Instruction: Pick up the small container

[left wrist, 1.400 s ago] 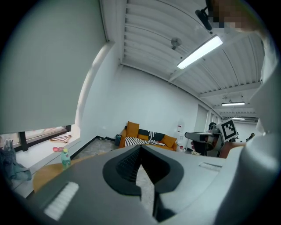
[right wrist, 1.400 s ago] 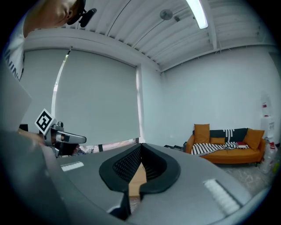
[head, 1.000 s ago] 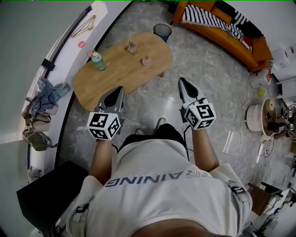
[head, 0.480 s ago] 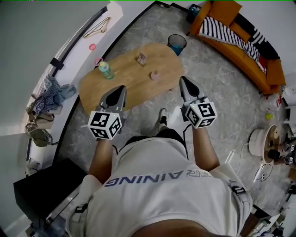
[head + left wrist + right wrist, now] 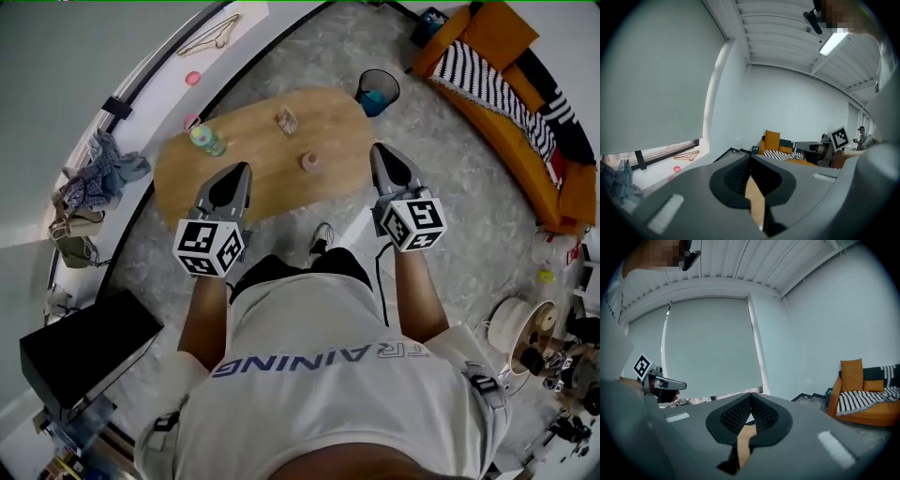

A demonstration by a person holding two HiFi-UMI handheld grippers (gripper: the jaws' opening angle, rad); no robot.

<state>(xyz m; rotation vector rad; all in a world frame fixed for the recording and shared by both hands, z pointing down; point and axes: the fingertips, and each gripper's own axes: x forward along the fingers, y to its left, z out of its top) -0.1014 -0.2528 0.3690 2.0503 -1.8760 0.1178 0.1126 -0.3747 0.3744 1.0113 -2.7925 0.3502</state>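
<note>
So, left gripper (image 5: 750, 158): jaws pressed together, nothing between them.
Right gripper (image 5: 750, 395): jaws together too, empty.
Small container (image 5: 309, 161): pink, upright on the wooden table (image 5: 262, 141), between my two grippers. It sits at three o'clock of the left tip and nine o'clock of the right, touching neither.
Bottle (image 5: 206, 141): on the table, nine o'clock of the container.
Bin (image 5: 377, 92): on the floor, between one and two o'clock of the container.

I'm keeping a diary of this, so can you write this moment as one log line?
stage: before pickup | left gripper: shut, empty | right gripper: shut, empty | small container: on table, untouched
</note>
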